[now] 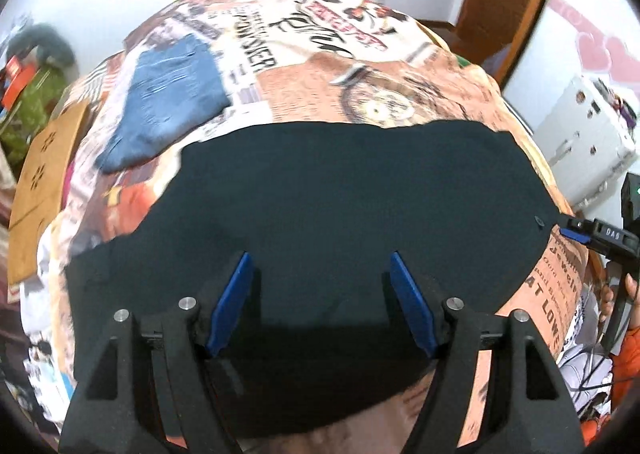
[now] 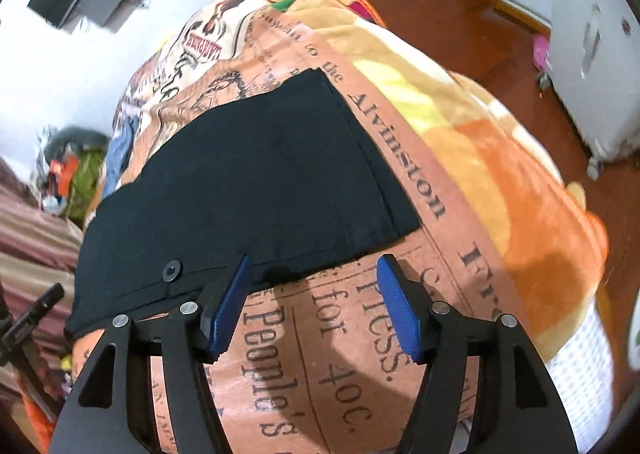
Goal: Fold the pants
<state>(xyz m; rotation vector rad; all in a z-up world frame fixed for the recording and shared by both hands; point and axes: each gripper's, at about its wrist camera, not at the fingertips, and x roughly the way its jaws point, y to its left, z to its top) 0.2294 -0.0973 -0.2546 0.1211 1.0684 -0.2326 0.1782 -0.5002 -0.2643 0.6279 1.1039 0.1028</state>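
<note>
Printed blanket (image 2: 420,181) bears the black pants (image 1: 340,193) laid flat for folding; both my tongs (left (image 1: 320,302), right (image 2: 312,304)) hover apart, gripping nothing.

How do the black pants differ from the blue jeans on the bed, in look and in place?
The black pants are plain and dark; the blue jeans are faded denim. The black pants lie spread wide close to the left gripper; the blue jeans form a smaller folded bundle farther back. A button shows on the black pants, none on the jeans. Both rest on the printed blanket.
</note>
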